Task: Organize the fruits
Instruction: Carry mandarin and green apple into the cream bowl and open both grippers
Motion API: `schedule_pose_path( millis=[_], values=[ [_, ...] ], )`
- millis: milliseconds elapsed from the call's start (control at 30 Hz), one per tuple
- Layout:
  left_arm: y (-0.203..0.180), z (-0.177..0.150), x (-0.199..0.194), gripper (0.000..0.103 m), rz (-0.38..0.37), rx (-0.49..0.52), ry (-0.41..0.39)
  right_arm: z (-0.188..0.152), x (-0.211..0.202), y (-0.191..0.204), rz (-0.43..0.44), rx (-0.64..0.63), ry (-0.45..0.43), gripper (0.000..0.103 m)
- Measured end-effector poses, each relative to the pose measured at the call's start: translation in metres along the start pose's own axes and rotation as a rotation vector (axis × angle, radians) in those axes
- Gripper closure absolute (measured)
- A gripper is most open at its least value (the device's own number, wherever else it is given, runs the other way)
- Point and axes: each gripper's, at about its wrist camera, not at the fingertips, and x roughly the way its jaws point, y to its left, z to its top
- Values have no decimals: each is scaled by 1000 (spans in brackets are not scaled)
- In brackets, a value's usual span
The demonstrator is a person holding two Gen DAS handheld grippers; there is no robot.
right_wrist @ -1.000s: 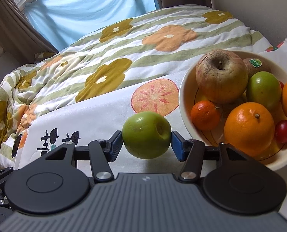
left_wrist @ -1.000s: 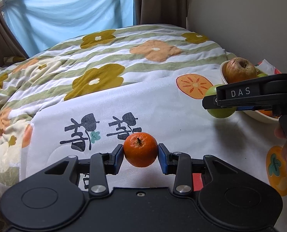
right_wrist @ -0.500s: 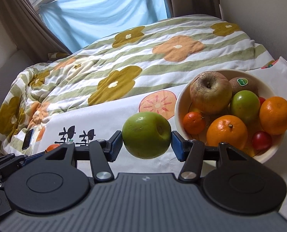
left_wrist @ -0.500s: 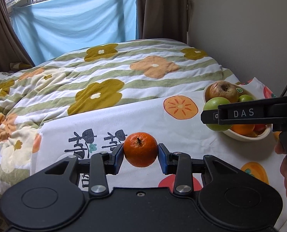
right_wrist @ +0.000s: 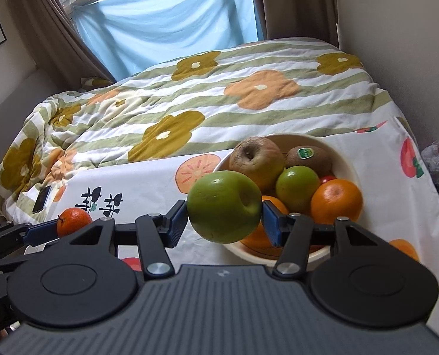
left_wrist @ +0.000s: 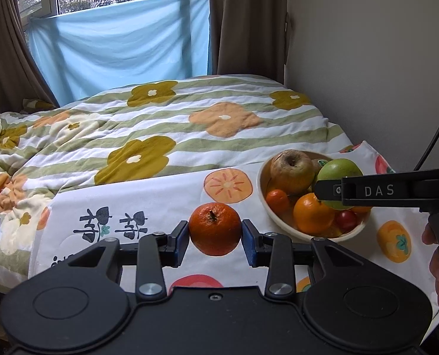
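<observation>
My left gripper (left_wrist: 215, 238) is shut on a small orange tangerine (left_wrist: 215, 228), held above the white fruit-print cloth (left_wrist: 148, 201); the tangerine also shows in the right wrist view (right_wrist: 73, 220). My right gripper (right_wrist: 224, 217) is shut on a green apple (right_wrist: 224, 205), held above the near left rim of the cream fruit bowl (right_wrist: 346, 159). From the left wrist view the apple (left_wrist: 339, 171) hangs over the bowl (left_wrist: 262, 177). The bowl holds a brownish apple (right_wrist: 256, 158), a kiwi (right_wrist: 308, 156), a green fruit (right_wrist: 298, 188), oranges (right_wrist: 336, 201) and small red fruits.
The bowl stands on the cloth at the bed's right side, near the beige wall (left_wrist: 367, 59). A striped flowered duvet (left_wrist: 175, 124) covers the bed behind. A phone (right_wrist: 42, 198) lies at the duvet's left edge. A plastic bag (right_wrist: 438, 159) lies beyond the right edge.
Both grippers have risen and pulled back, each still holding its fruit. The right gripper with the green apple has moved right, over the bowl.
</observation>
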Motion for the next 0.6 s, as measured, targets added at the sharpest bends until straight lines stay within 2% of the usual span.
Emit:
schedule_pose_path(
  millis=[300,600],
  values=[
    [-52,20,12,61,-14,13,-18,15,-16,-54,-23,-23,-17,34],
    [-91,39,48,61,-25,26,-2,27,-6,-93,-30,-35,-13,34]
  ],
)
